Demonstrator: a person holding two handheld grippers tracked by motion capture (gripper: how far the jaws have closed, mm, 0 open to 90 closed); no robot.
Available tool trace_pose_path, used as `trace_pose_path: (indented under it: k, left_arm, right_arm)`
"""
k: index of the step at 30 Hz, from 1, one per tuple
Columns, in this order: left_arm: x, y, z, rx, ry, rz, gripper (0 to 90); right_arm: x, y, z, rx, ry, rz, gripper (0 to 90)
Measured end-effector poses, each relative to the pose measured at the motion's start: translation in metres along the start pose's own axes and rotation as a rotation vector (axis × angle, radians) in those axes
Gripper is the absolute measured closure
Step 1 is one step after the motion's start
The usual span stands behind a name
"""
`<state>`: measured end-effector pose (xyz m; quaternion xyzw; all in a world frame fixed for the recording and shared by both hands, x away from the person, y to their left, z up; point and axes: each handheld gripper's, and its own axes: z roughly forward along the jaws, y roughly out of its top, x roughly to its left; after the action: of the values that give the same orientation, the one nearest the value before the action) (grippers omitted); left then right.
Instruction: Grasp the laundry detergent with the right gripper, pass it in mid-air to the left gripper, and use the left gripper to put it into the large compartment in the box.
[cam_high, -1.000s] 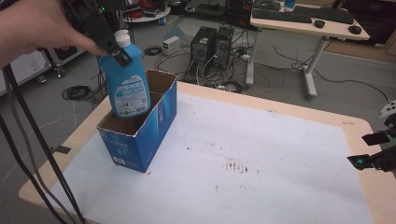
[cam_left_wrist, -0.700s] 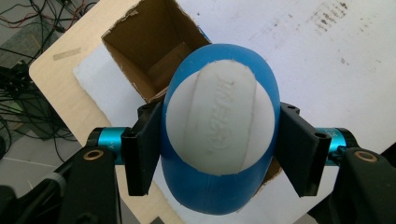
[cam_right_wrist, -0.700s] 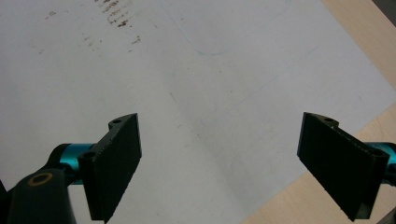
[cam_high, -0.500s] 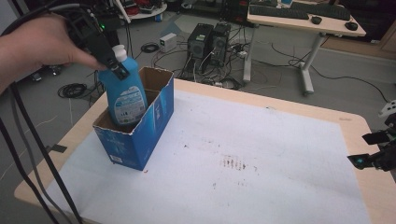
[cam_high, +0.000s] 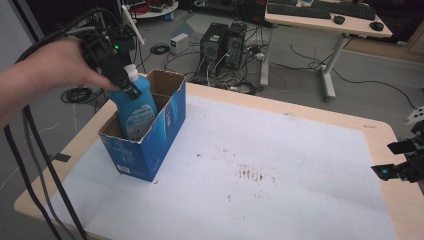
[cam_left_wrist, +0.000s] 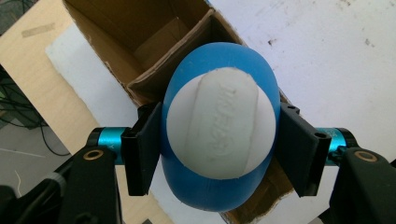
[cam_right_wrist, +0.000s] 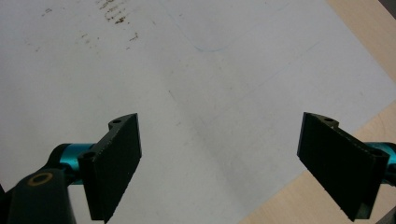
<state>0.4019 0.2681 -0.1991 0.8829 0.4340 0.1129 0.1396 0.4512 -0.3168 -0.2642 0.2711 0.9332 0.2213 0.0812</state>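
Observation:
A blue bottle (cam_high: 133, 106) with a white cap (cam_high: 131, 72) stands partly inside an open blue cardboard box (cam_high: 150, 145) at the table's left. My left gripper (cam_high: 126, 84) is shut on the bottle's shoulders just below the cap. From above, in the left gripper view, the blue bottle (cam_left_wrist: 219, 184) and its white cap (cam_left_wrist: 220, 127) sit between the black jaws of the left gripper (cam_left_wrist: 219, 154), over the box's brown inside (cam_left_wrist: 135, 32). My right gripper (cam_high: 397, 160) stands open at the table's right edge; the right gripper (cam_right_wrist: 219, 163) has nothing between its jaws.
A white stained sheet (cam_high: 260, 170) covers most of the wooden table (cam_high: 365, 127). Cables hang from the left hand (cam_high: 40, 165). Beyond the table are computer towers (cam_high: 225, 42) and a desk (cam_high: 320, 22) on the floor.
The left gripper has lowered the bottle deeper into the box. The right gripper has stayed put.

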Motion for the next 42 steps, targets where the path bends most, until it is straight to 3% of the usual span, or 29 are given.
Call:
trace_pose_path:
  k: [19,28,42]
  left_arm:
    - [-0.006,-0.013,0.053,0.054,-0.016,0.038,37.2]
    - [-0.007,-0.018,0.064,0.058,-0.022,0.046,37.2]
    - [-0.005,-0.016,0.067,0.054,-0.029,0.040,36.7]
  right_arm:
    - [0.004,-0.001,0.004,0.006,0.004,-0.007,13.2]
    - [0.004,0.000,0.006,0.011,0.008,-0.011,13.3]
    - [0.005,-0.003,0.008,0.016,0.012,-0.012,13.3]
